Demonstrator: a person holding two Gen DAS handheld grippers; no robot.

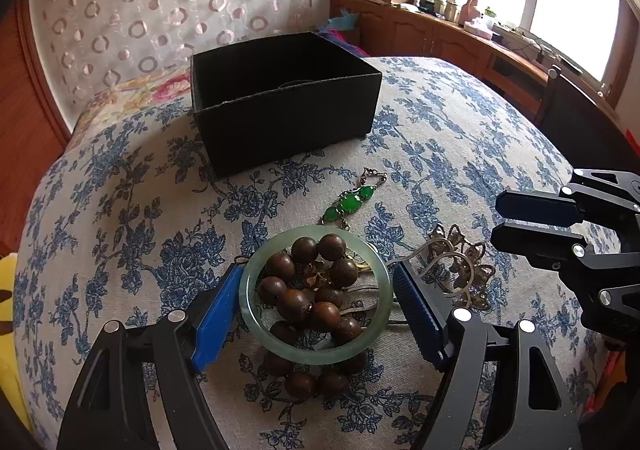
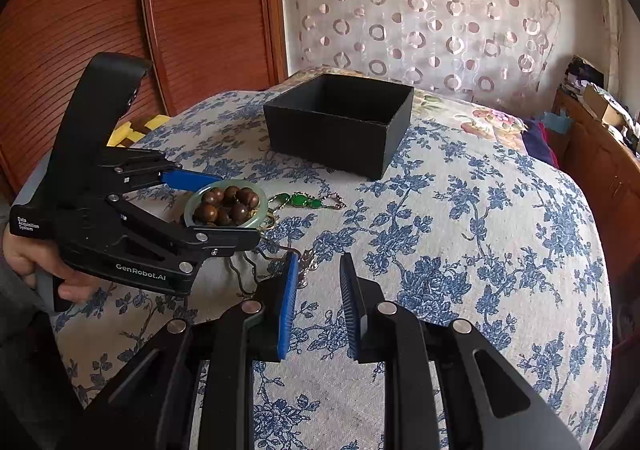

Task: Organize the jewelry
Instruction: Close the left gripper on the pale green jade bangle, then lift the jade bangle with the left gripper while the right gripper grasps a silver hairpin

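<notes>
A pale green jade bangle lies on a brown wooden bead bracelet on the blue-flowered bedspread. My left gripper straddles the bangle, one blue pad against each side of it. A green-stone bracelet lies just beyond, and a filigree metal hairpin sits to the right. The open black box stands farther back. My right gripper hovers over the cloth near the hairpin's wire, its fingers narrowly parted with nothing between them. The right wrist view also shows the bangle and the box.
A hand holds the left gripper's handle. A floral pillow lies behind the box. A wooden cabinet with clutter runs under the window at the right, a wooden slatted panel stands at the left, and a yellow cloth lies at the bed's left edge.
</notes>
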